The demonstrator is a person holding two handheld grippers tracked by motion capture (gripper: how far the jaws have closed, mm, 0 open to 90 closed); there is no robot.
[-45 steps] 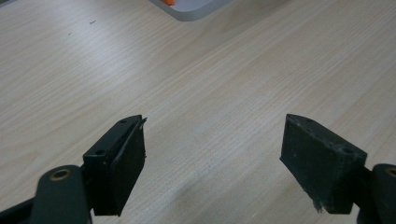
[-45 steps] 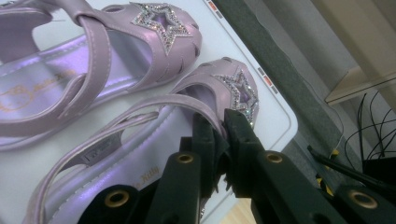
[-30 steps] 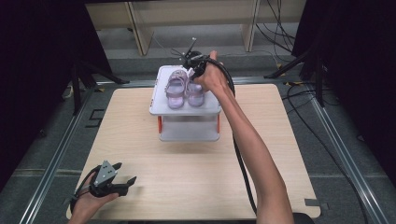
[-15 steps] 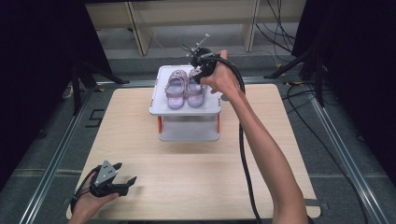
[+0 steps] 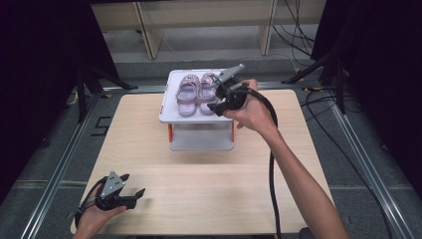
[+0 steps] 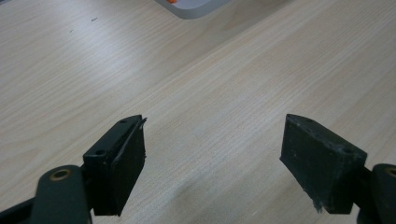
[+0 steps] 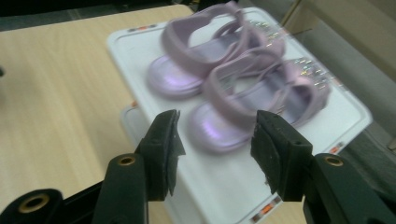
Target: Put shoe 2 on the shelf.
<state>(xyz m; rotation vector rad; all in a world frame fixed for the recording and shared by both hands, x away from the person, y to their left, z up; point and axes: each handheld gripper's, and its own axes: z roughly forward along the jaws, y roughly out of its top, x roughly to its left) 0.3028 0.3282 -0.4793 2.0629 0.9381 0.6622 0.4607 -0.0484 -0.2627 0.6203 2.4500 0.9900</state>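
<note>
1. We are seeing a pair of lilac sandals (image 5: 195, 93) sitting side by side on the top of a small white two-level rack (image 5: 199, 118), which is standing at the far middle of the pale wooden table (image 5: 149, 129).
2. We are seeing the right claw (image 5: 215, 103) hanging over the rack's top by the nearer right sandal, its grey plate pointing toward the far edge, with the person's right hand (image 5: 251, 112) gripping it and a thick black cable trailing back along the forearm.
3. In the right gripper view, the right claw (image 7: 215, 140) is standing apart, its two black jaws bracketing the toe end of the nearer sandal (image 7: 261, 100) without touching it; the other sandal (image 7: 210, 51) is lying just beyond, and this view is slightly blurred.
4. We are seeing the left claw (image 5: 134, 193) resting low at the near left corner of the table, held by the left hand (image 5: 92, 219), well apart from the rack.
5. In the left gripper view, the left claw (image 6: 212, 154) is gaping wide with bare wood between its jaws, and a corner of the rack's base (image 6: 196, 5) is peeking in at the top edge.
</note>
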